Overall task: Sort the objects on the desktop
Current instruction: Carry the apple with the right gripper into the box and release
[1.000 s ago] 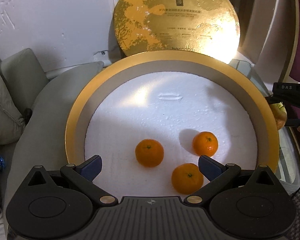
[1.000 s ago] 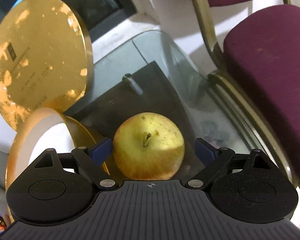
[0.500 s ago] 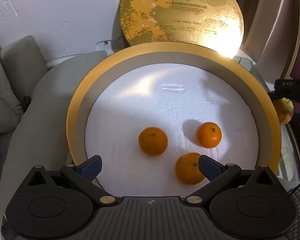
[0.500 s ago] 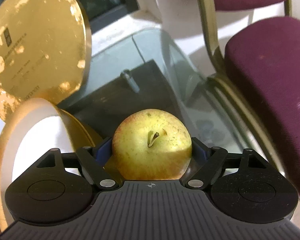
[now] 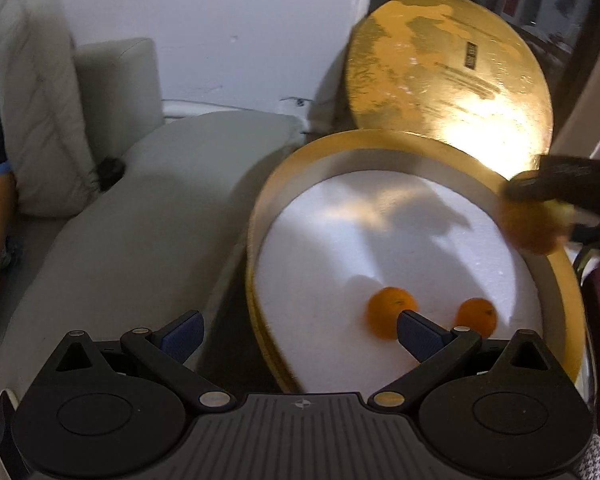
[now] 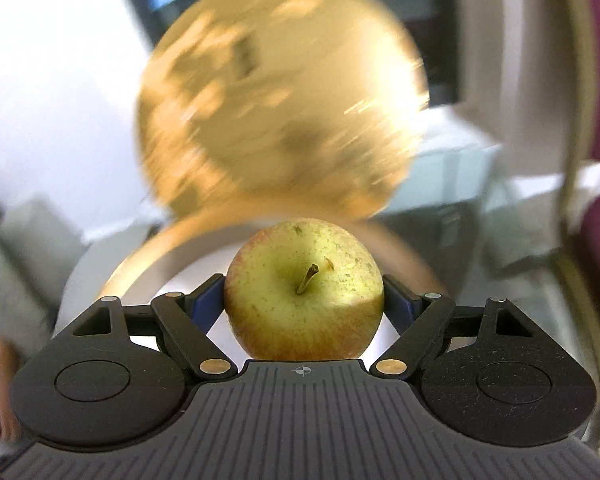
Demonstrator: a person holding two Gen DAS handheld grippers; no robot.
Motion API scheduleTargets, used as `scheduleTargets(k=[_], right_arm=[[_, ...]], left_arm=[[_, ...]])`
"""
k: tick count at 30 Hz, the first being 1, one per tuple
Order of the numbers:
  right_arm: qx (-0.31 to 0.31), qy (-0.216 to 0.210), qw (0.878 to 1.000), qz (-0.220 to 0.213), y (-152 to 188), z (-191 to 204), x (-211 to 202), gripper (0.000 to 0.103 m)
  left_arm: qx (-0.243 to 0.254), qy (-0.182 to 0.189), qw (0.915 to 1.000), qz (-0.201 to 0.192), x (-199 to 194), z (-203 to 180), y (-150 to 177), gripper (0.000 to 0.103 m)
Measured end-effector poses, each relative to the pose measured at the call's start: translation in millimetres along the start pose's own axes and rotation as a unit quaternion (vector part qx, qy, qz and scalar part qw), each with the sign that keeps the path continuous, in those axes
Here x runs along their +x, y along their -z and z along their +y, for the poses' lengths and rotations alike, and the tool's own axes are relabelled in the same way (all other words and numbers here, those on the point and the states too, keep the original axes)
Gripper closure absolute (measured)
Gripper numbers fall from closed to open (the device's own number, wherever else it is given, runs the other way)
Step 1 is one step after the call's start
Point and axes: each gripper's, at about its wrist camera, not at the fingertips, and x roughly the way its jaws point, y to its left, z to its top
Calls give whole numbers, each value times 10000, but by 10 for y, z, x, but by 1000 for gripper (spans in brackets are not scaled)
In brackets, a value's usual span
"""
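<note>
Apple yellow-green, red-streaked base, stem up, pinched in right claw.

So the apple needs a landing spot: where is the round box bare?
The white foam floor is bare from the gold rim near the lid down to mid-box. It is crowded low, by two oranges.

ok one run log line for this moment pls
right tongs: shut on apple | left tongs: open, nothing held | round gold box: two tangerines visible | gold lid: propped behind box
</note>
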Motion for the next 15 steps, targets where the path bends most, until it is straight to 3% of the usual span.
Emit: scheduleTargets(k=[7, 12, 15], right_arm=[[-540, -164, 9959, 701, 339, 536, 601, 21], [-615, -63, 9937, 937, 423, 514, 768, 21], [-624, -137, 9943, 849, 445, 479, 791, 21]], left_arm=[[-161, 85, 9998, 102, 91, 87, 4, 1], [-136, 142, 9997, 159, 124, 45, 16, 1], [-93, 133, 9997, 169, 116, 15, 38, 1]])
